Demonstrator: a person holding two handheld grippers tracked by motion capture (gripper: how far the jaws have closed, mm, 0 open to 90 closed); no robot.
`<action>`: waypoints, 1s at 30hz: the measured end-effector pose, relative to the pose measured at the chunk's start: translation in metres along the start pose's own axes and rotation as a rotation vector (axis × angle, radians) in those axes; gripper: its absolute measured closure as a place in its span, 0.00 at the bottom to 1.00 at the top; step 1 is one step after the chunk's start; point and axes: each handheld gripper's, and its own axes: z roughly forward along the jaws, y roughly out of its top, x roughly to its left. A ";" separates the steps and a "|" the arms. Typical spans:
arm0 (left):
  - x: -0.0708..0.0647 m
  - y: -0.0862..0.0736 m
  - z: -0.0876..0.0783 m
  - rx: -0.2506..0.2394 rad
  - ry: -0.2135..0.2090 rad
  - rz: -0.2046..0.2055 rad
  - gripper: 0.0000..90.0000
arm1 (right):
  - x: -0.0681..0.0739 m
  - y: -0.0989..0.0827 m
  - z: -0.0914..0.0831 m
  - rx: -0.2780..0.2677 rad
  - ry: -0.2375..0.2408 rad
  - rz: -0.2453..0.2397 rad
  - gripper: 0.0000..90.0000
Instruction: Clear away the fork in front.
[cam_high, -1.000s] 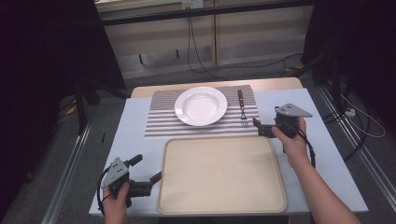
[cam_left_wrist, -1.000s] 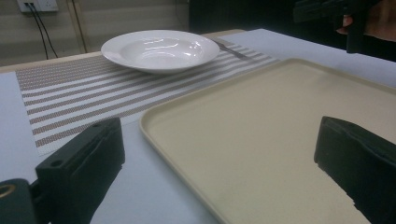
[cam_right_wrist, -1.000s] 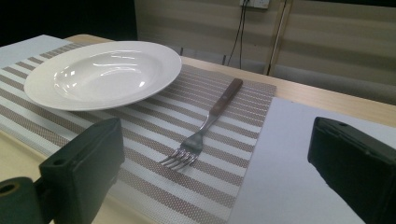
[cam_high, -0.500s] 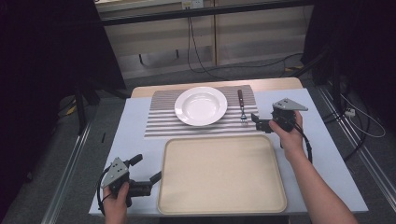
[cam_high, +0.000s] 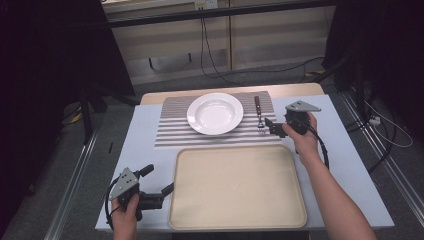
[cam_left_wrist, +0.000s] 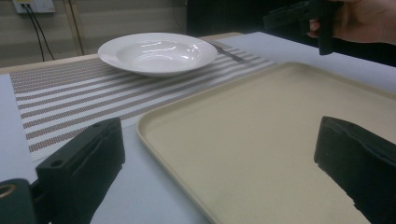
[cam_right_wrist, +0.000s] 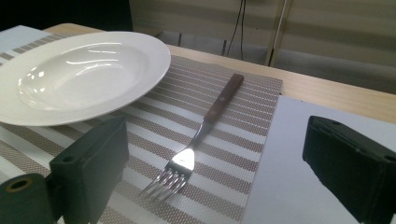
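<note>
Your tabletop (cam_high: 345, 165) carries a large beige tray (cam_high: 237, 187) at the near middle, lying bare. Beyond it a striped placemat (cam_high: 172, 132) runs across the far side, with a white deep plate (cam_high: 215, 113) on its middle and a fork (cam_high: 259, 116) on its right part. The fork lies flat, wooden handle pointing away from you, tines toward you and clear of the plate.

Your right claw (cam_high: 272, 127) is at the fork's near end, wide open and holding nothing; in the right gripper view the tines (cam_right_wrist: 164, 183) sit between the two jaws, but I cannot tell whether the jaws touch the mat. This looks like the reach for the fork, with the grasp not yet made. The next move probably calls for lowering until the jaws straddle the thin metal neck (cam_right_wrist: 198, 135), then closing square across it; it lies flush on the mat, so a shallow bite may slip.

Your left claw (cam_high: 167, 190) waits at the tray's near left edge, also open and empty, one jaw over the tray.

The surface is pale grey-blue sheeting over a wooden top. The room is dim, with cables trailing on the floor.
</note>
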 end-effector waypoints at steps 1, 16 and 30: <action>0.000 0.000 0.000 0.000 0.000 0.000 0.02 | 0.000 0.001 0.002 0.005 -0.001 -0.010 0.07; -0.003 0.001 0.002 -0.003 -0.010 -0.010 0.02 | -0.004 0.011 0.035 0.102 0.032 0.005 0.28; -0.001 -0.001 0.006 0.006 -0.009 -0.017 0.02 | -0.013 0.015 0.077 0.207 0.027 -0.004 0.65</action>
